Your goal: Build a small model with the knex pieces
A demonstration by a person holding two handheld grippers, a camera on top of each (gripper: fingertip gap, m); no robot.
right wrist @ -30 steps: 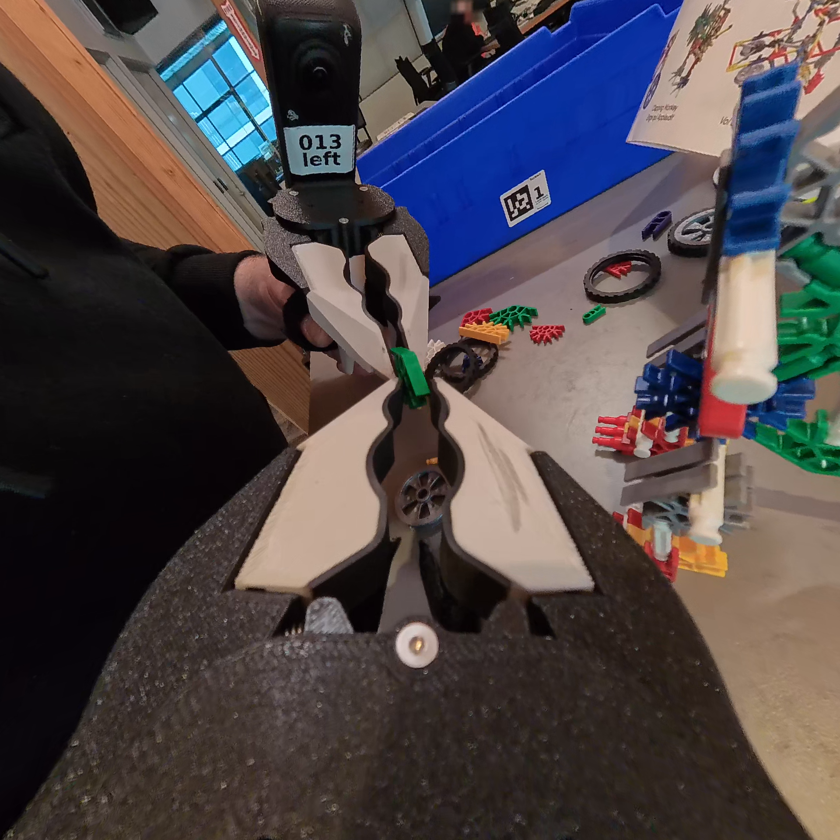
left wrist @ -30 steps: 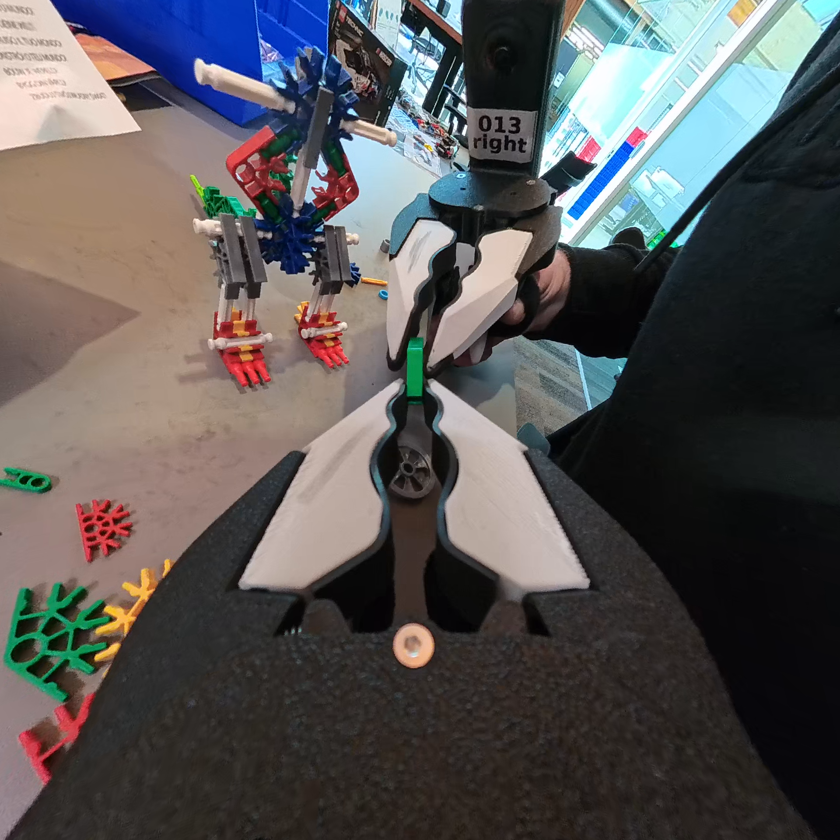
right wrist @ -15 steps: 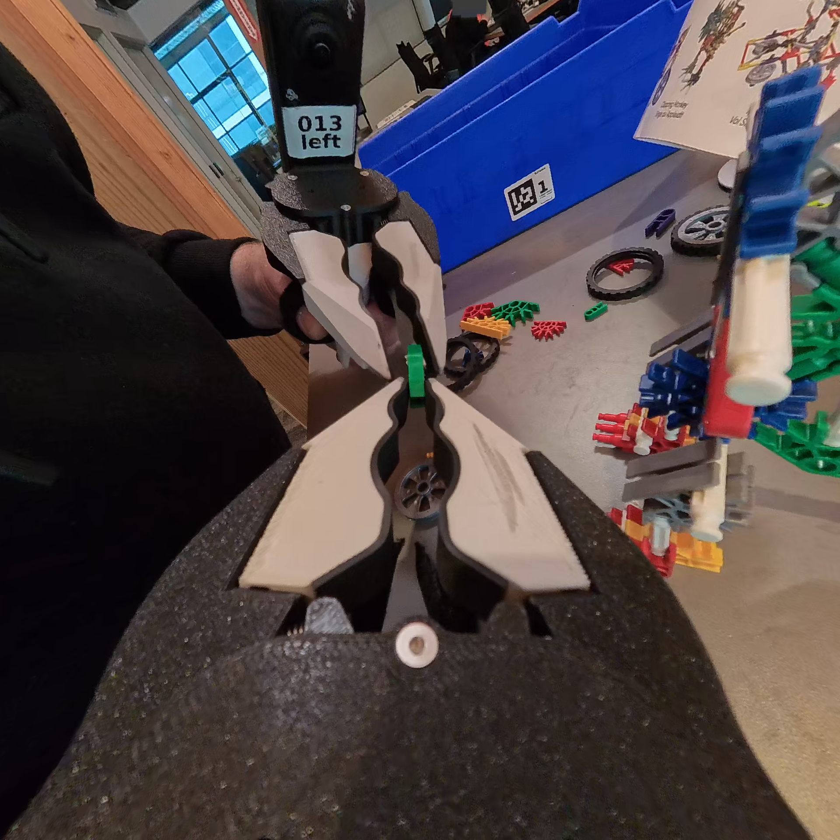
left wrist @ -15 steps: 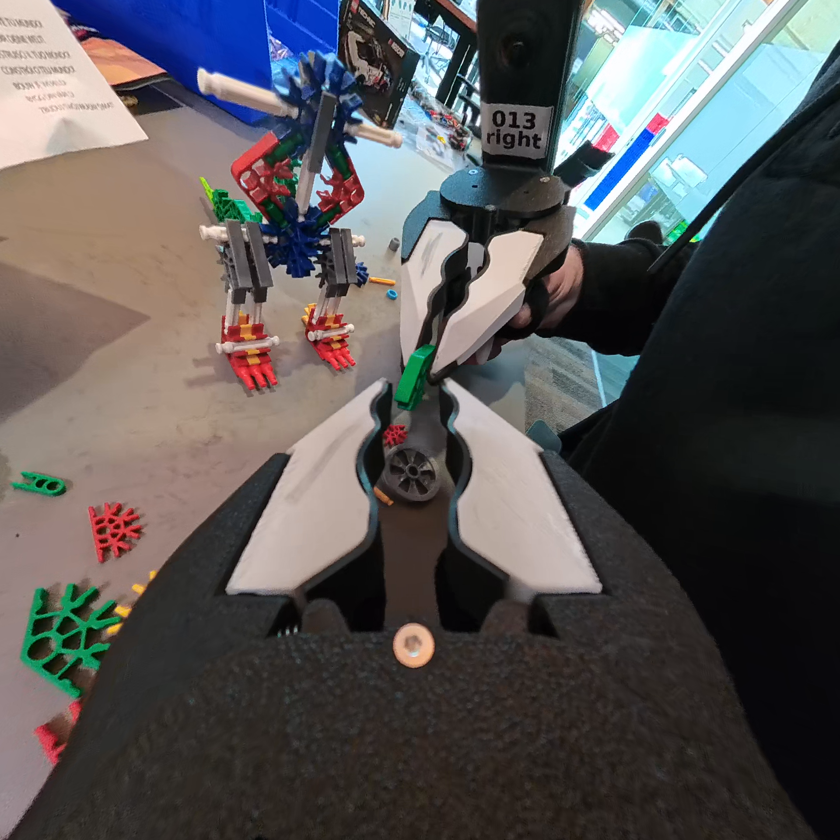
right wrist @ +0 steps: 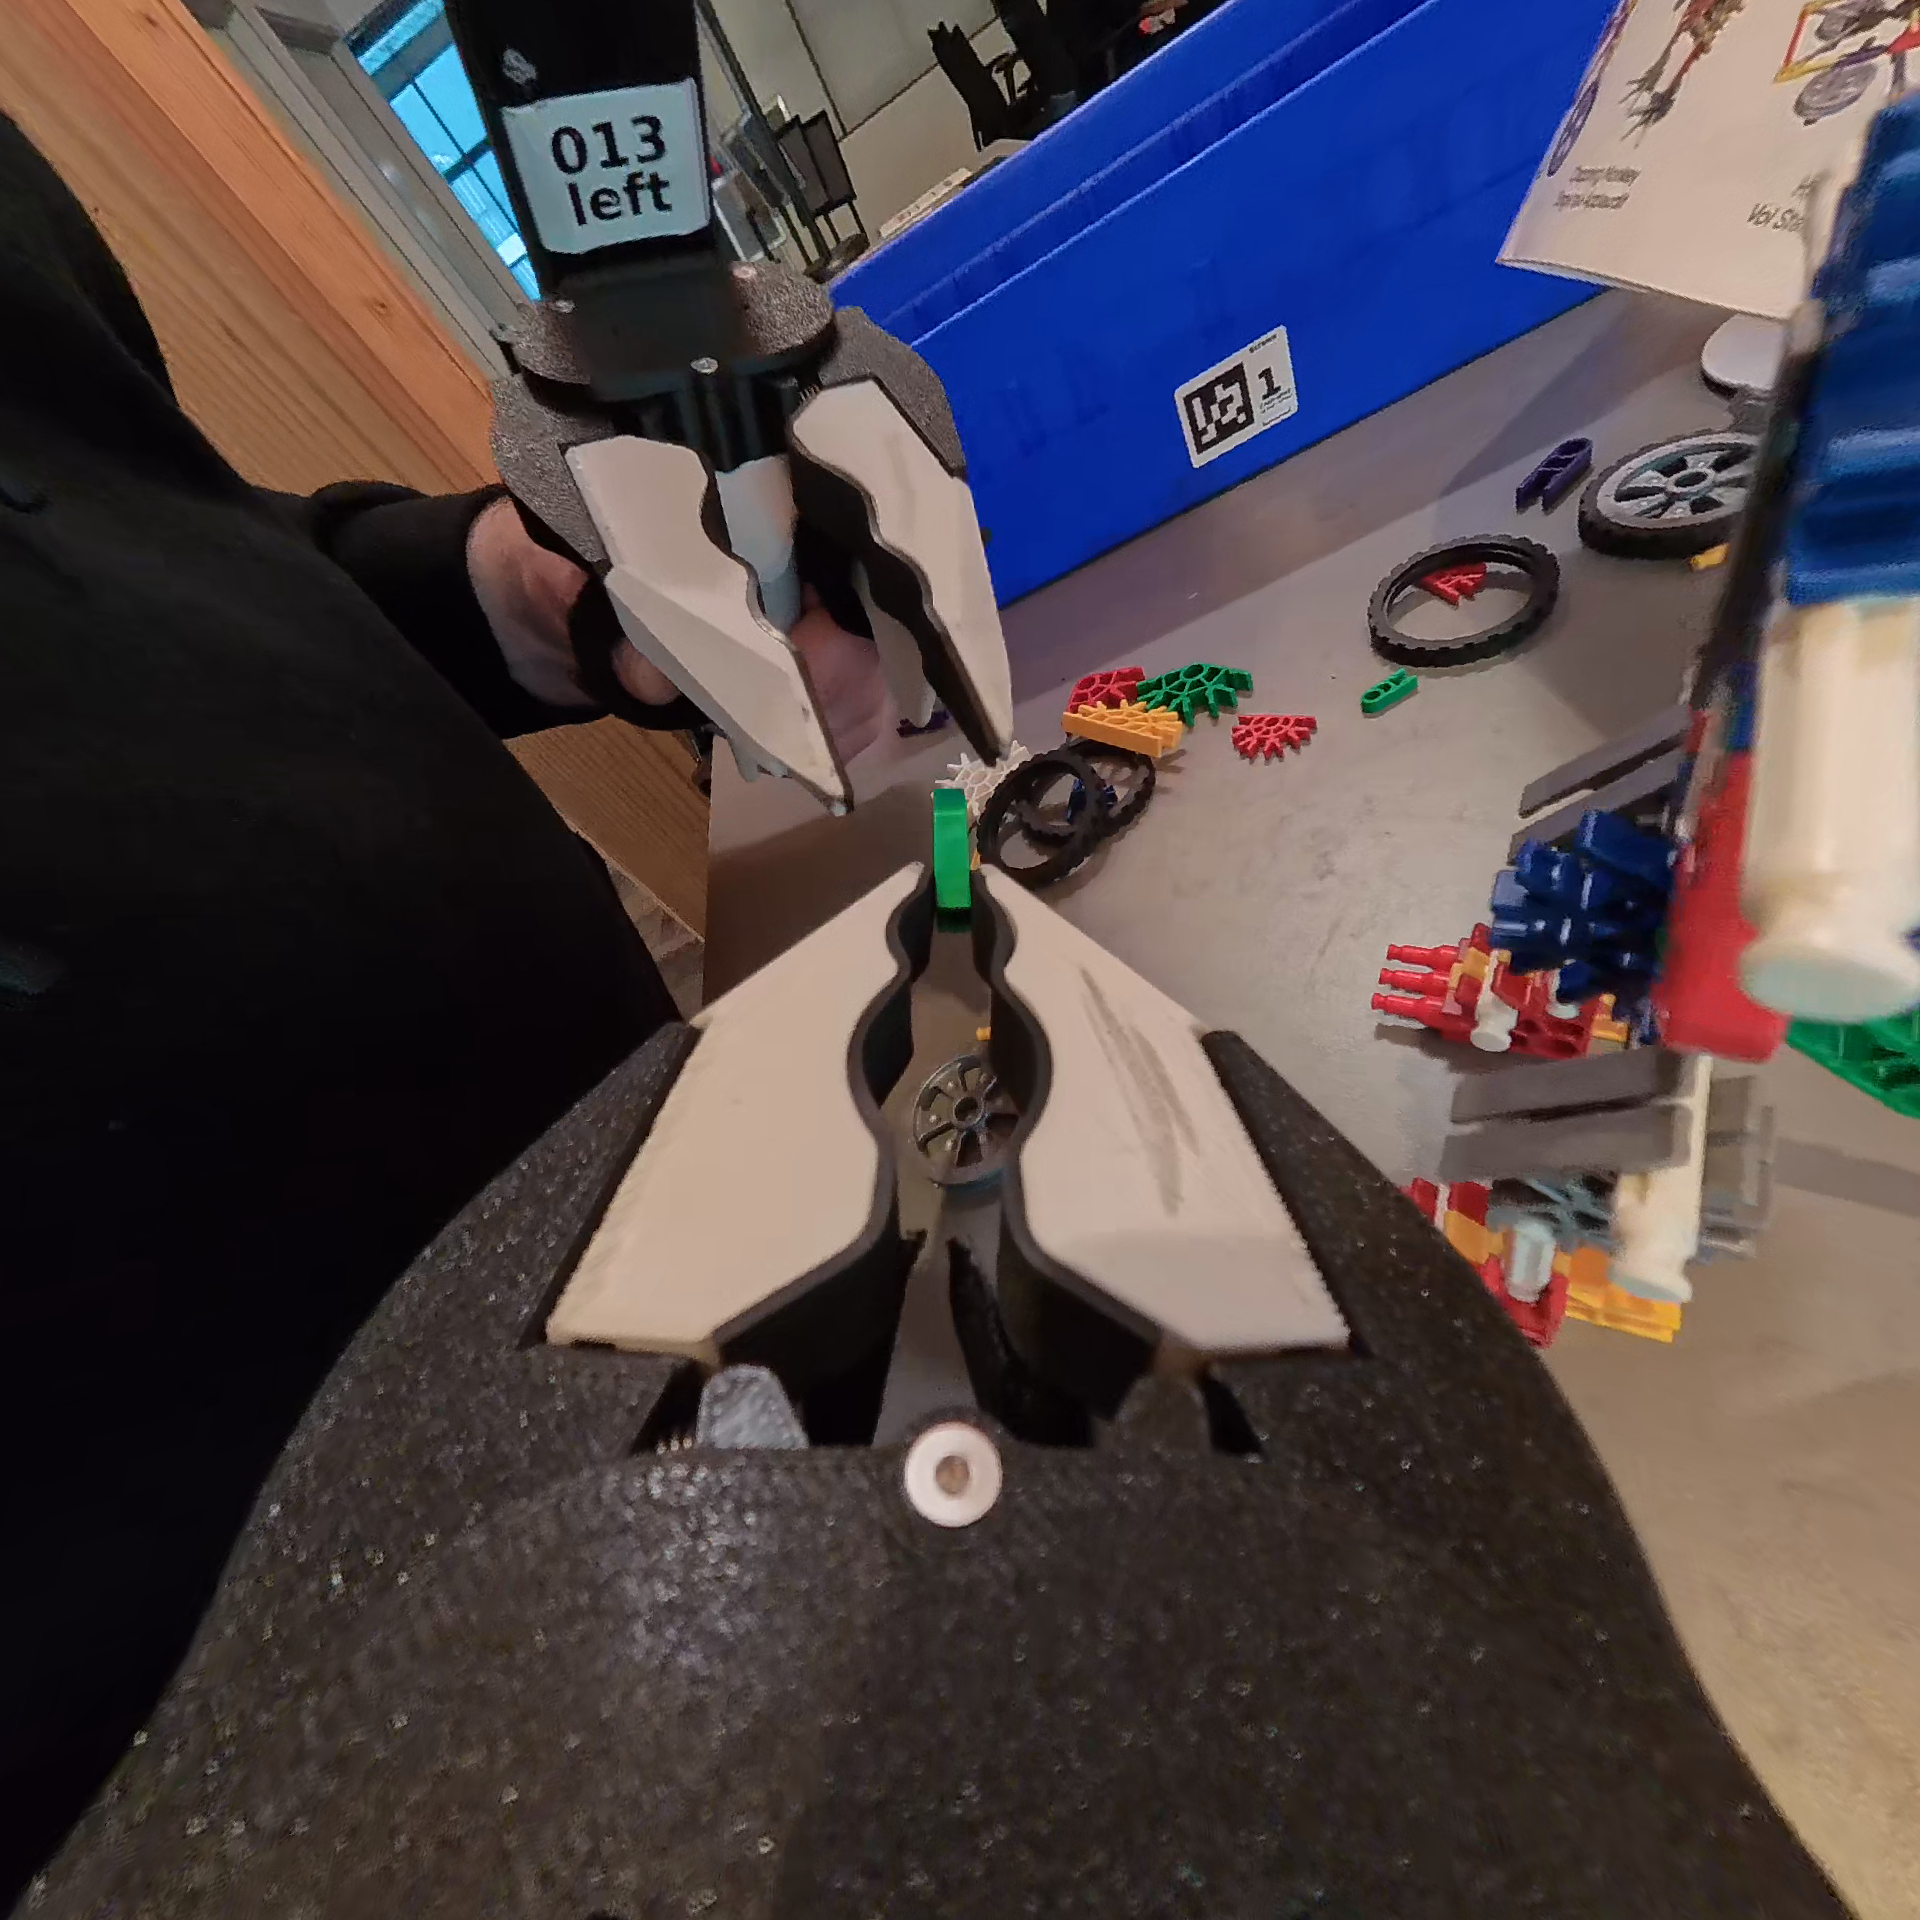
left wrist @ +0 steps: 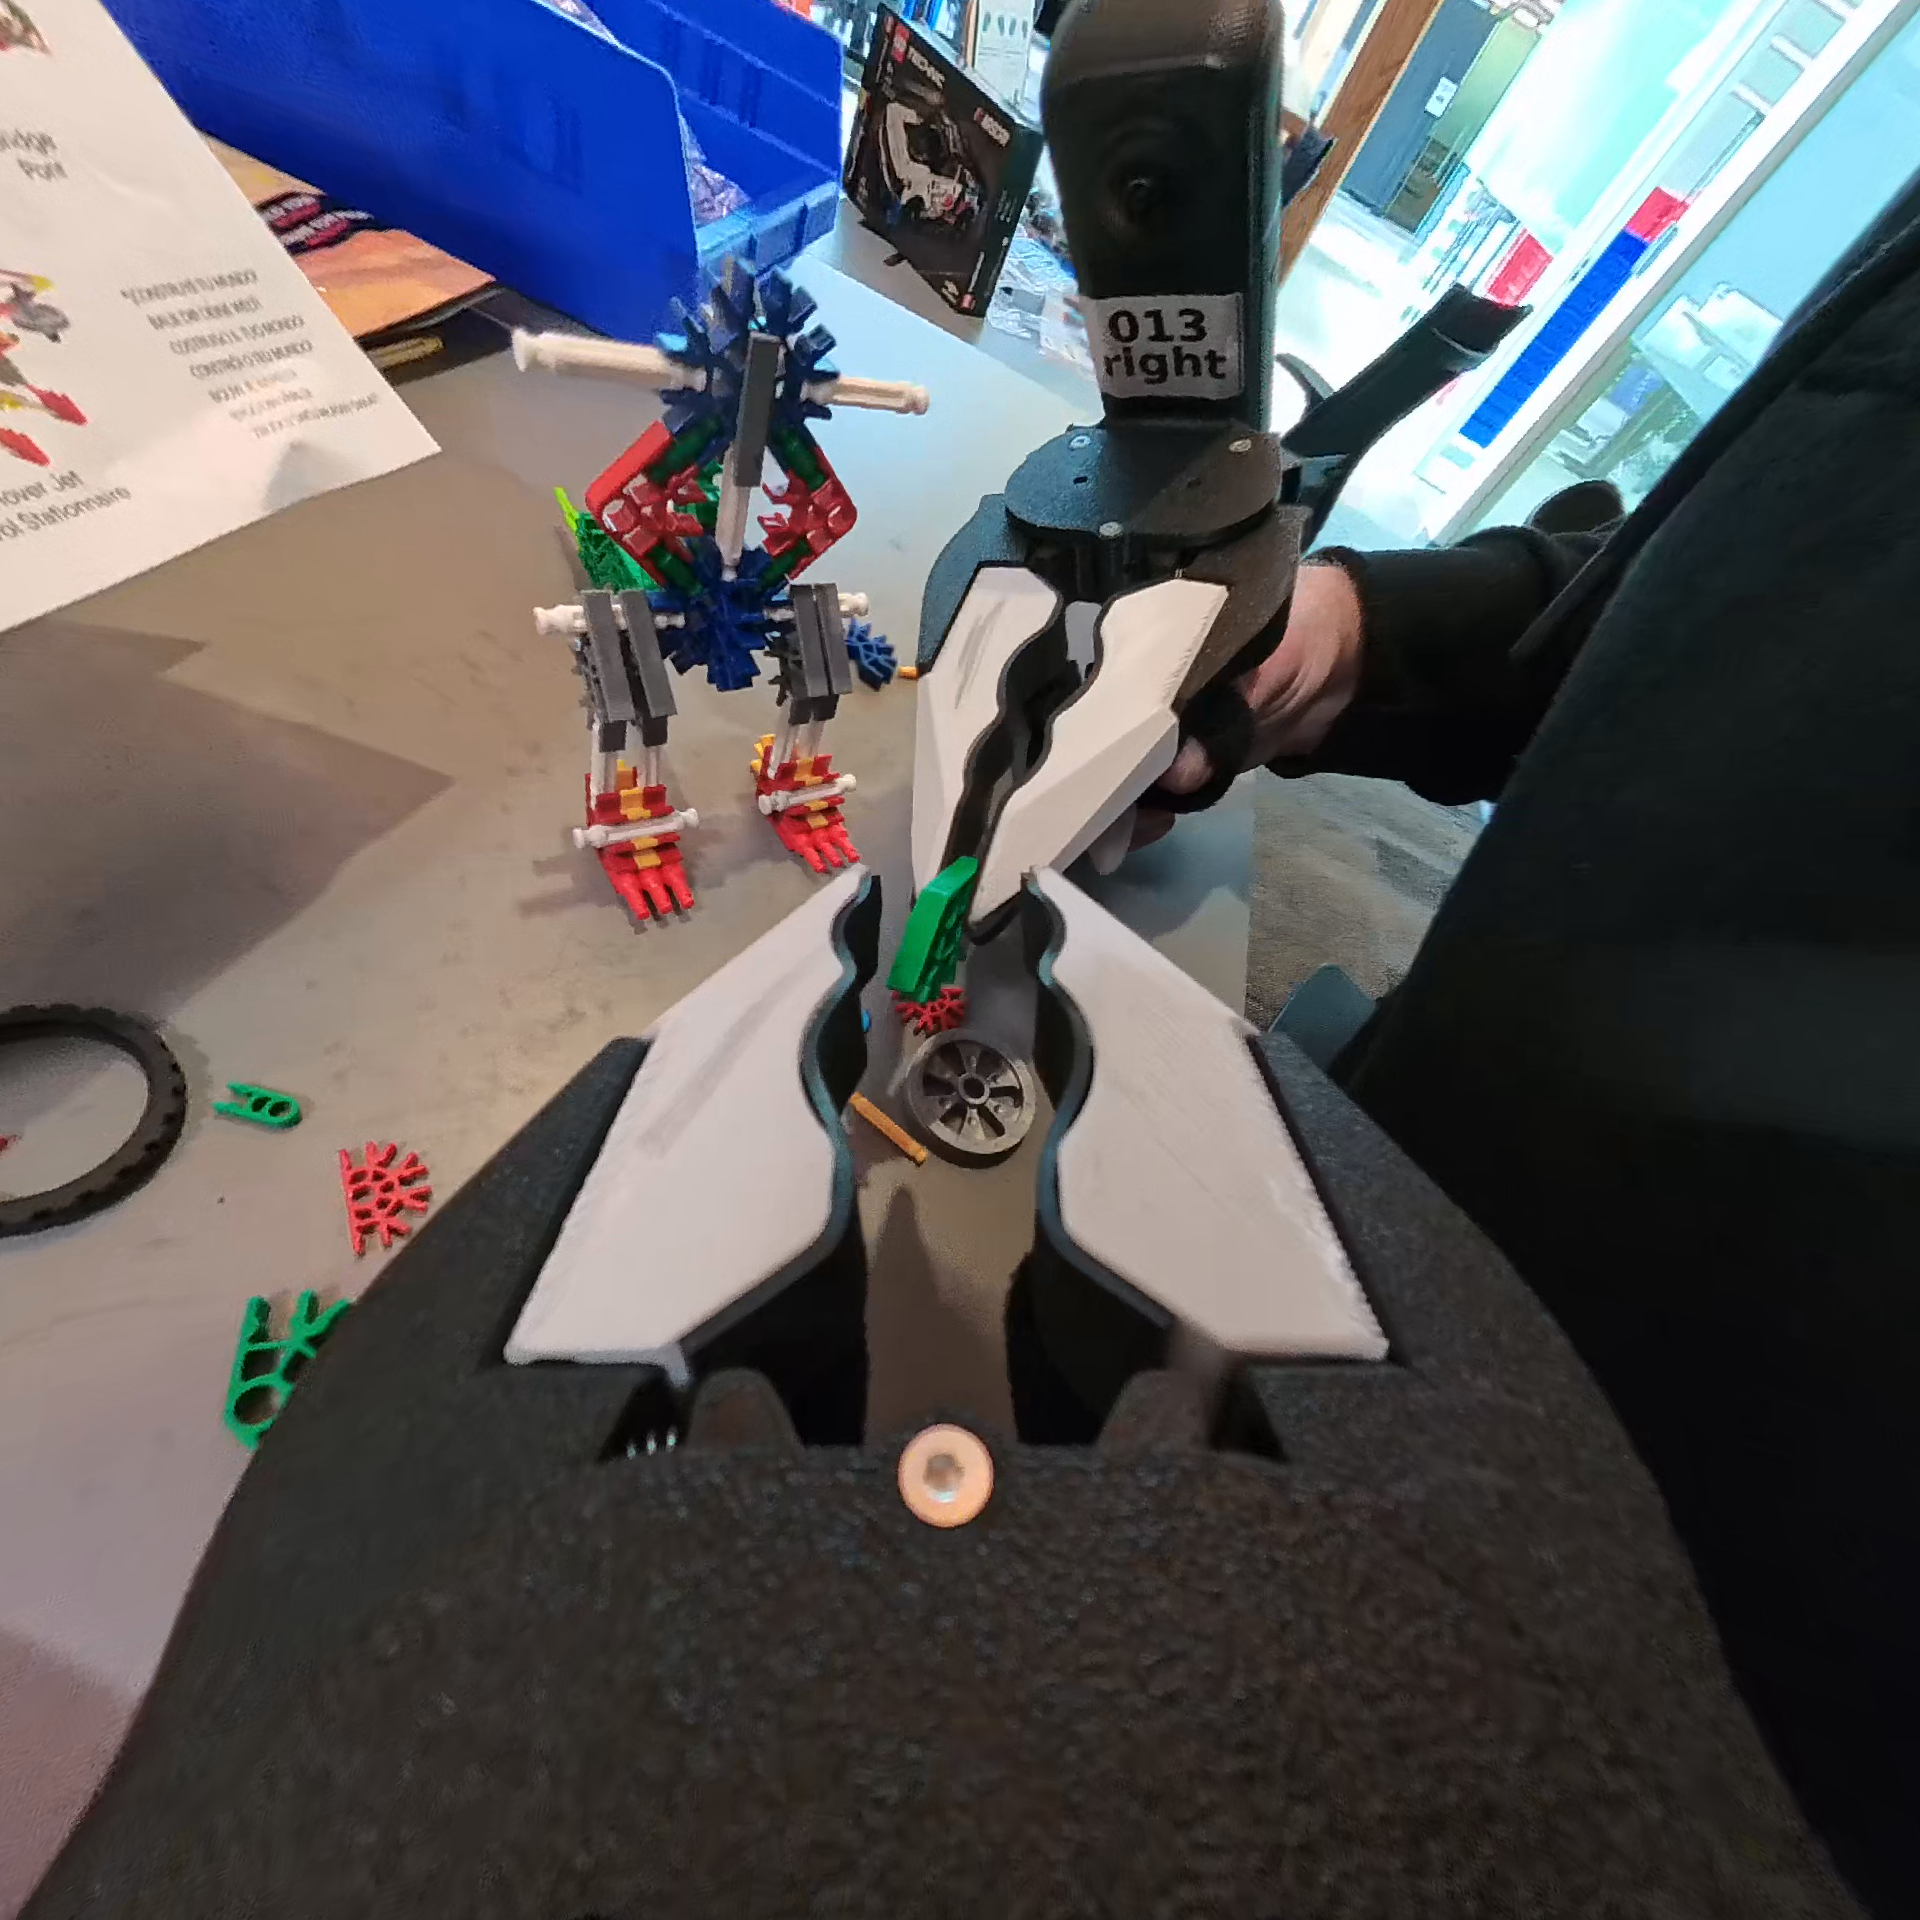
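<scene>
Showing two hand-held grippers meeting tip to tip above a grey surface (left wrist: 364, 831) strewn with construction-toy parts. A blue bin (right wrist: 1247, 260) and a printed instruction sheet (left wrist: 156, 364) lie far beyond the jaws. A built walking figure (left wrist: 727, 582) of blue, red, grey and white parts stands upright ahead and to the left of the left gripper's jaws, both feet on the surface.

The left gripper (left wrist: 951, 904) has its jaws spread apart and holds nothing. The right gripper (right wrist: 951, 878) faces it with jaws closed on a small green connector (left wrist: 932, 930), pinched at the very tips. The free end of the connector reaches into the gap between the left jaws. From the right wrist view it appears just short of their tips and not in contact.

A black tyre ring (left wrist: 83, 1122) lies well to the left of the left jaws. A grey wheel hub (left wrist: 971, 1096) rests on the surface directly below both pairs of jaws, with a short orange rod (left wrist: 888, 1127) just beside it. A red snowflake connector (left wrist: 382, 1195) lies loose to the left, near other green pieces.
</scene>
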